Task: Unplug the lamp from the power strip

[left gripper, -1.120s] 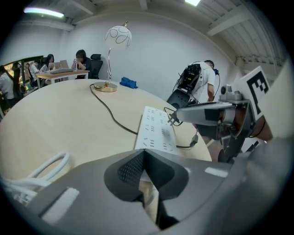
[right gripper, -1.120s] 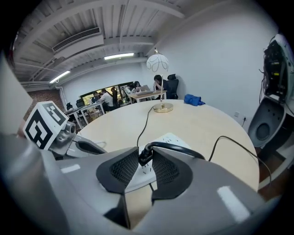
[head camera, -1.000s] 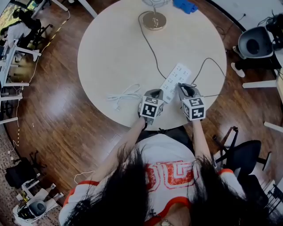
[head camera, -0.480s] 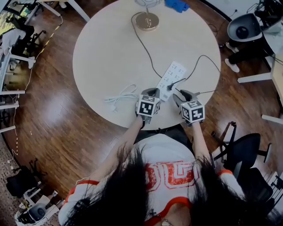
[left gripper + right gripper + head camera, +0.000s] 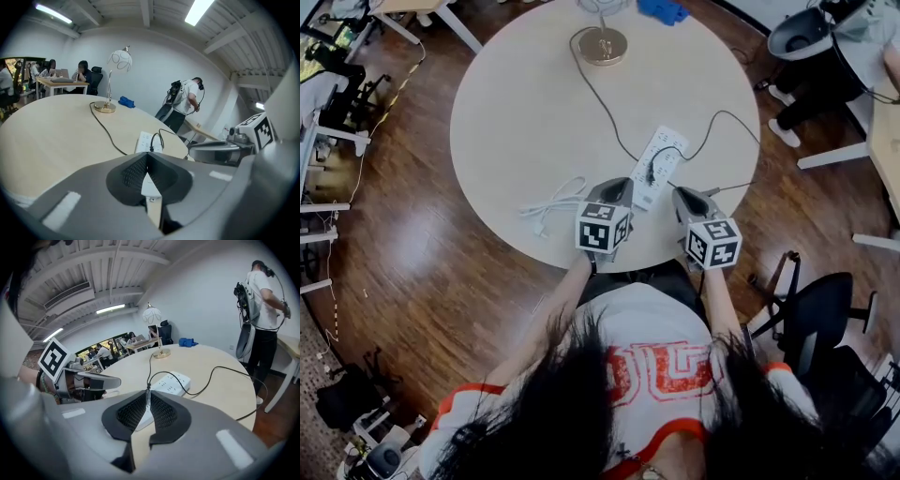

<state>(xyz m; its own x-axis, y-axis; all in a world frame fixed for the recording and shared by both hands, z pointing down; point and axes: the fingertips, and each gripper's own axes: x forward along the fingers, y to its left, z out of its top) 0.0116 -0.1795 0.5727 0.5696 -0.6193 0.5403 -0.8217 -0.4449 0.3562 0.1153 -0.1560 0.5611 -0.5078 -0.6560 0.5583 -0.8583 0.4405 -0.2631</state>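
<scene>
Head view: the white power strip (image 5: 666,145) lies on the round table (image 5: 516,112) just ahead of both grippers. Its long axis runs diagonally away from the person, up and to the right. A black plug (image 5: 654,175) stands in it toward the near end, and the lamp cord (image 5: 600,108) trails back to the lamp base (image 5: 603,45) at the far edge. The left gripper (image 5: 622,184) sits at the strip's near end. The right gripper (image 5: 682,194) is just beside that end, so the plug lies ahead and slightly left of it, about equally near both. Left gripper view: its jaws are clenched with the strip's white near end wedged between them, and the plug stands upright just beyond the tips. Right gripper view: its jaws are closing, and the thin black lamp cord sits between the pad tips, apparently already pinched; whether at the plug's neck or farther along I cannot tell. The pull should probably go up, square to the strip's face, while the left pins it.
</scene>
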